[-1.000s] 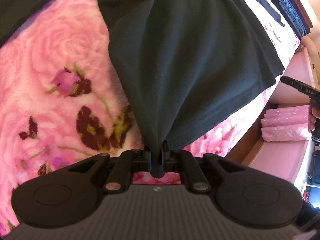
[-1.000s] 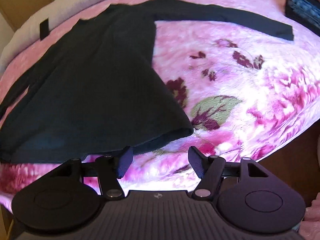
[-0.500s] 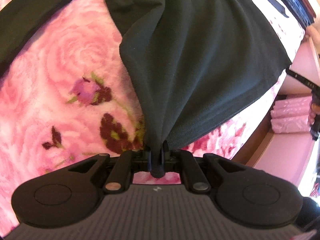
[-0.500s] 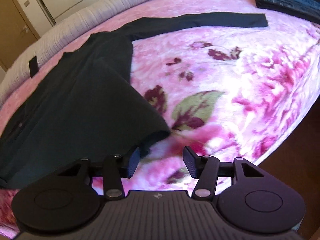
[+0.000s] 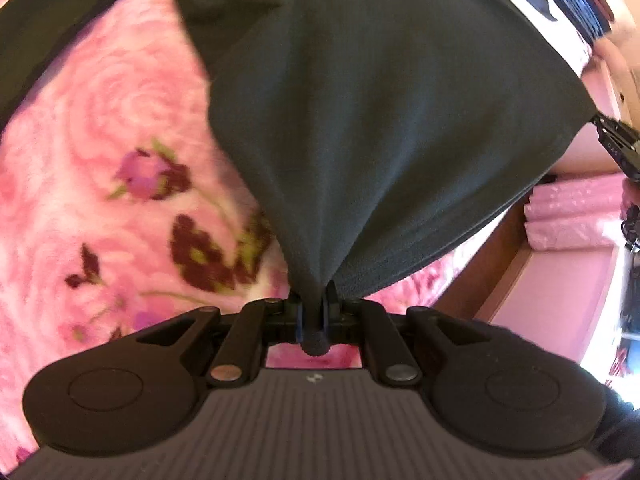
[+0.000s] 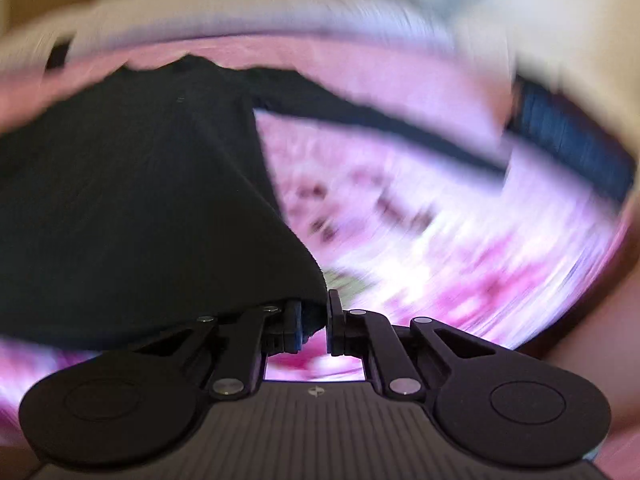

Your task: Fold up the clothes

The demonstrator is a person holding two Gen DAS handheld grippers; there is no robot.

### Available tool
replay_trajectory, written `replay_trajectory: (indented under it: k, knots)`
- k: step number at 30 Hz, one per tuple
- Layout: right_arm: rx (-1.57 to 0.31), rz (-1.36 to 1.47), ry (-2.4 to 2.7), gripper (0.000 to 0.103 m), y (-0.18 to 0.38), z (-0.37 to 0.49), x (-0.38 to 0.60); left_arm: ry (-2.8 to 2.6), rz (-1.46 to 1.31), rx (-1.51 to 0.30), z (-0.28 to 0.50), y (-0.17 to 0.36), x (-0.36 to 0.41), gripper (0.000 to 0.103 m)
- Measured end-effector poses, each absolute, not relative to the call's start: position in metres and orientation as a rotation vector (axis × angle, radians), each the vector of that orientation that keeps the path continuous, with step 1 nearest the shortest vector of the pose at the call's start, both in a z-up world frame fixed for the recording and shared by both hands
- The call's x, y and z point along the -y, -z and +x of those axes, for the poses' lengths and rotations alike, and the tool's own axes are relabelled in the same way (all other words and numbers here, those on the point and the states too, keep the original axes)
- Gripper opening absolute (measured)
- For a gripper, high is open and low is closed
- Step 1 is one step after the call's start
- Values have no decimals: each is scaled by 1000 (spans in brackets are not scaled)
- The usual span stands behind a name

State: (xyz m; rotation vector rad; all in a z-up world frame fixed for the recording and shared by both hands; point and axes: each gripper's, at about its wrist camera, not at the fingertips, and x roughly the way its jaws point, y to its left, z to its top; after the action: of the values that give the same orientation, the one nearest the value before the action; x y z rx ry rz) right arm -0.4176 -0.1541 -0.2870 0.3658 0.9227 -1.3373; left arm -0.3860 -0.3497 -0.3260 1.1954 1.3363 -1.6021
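Two tools each pinch a bottom corner of the black long-sleeved shirt [image 5: 380, 120]. At the left, the left tool [image 5: 314, 312] has its fingers pressed together on a bunched hem corner, cloth fanning up over the pink floral blanket [image 5: 100, 140] on the bed. Further right, the right tool [image 6: 316, 320] clamps the other corner (this view is badly blurred); one sleeve [image 6: 380, 120] stretches toward folded jeans [image 6: 572, 140].

A dark long-sleeved shirt [image 5: 380, 112] lies spread on the bed, its bottom hem at the near edge. Both hem corners are lifted and drawn into taut folds. One sleeve [image 6: 380, 120] stretches flat toward the bed's far right corner.
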Motion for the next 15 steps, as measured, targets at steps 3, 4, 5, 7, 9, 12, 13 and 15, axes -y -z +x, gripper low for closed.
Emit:
replay_trajectory:
  k: [3,4,5,7,9,12,13,15]
  knots:
    - [-1057,247,1284,9,297,-401,147,1568,1167,-1374,-384,334,345,6]
    - [-1090,241,1269,10,306,-398,147,1554,1155,-1387,-383,337,343,6]
    - [-1108,286,1272,10,314,-399,150,1543,1145,-1398,-382,339,341,6]
    - [-1130,422,1334,14,319,-411,158,1545,1129,-1398,-379,336,338,7]
    - [-1121,498,1402,16,313,-422,160,1550,1108,-1397,-376,331,335,8]
    - [-1089,531,1427,21,295,-427,155,1539,1087,-1385,-370,323,326,9]
    - [-1087,529,1420,21,288,-425,152,1533,1083,-1382,-369,320,321,9]
    - [-1072,532,1392,26,272,-418,148,1512,1091,-1367,-363,312,313,9]
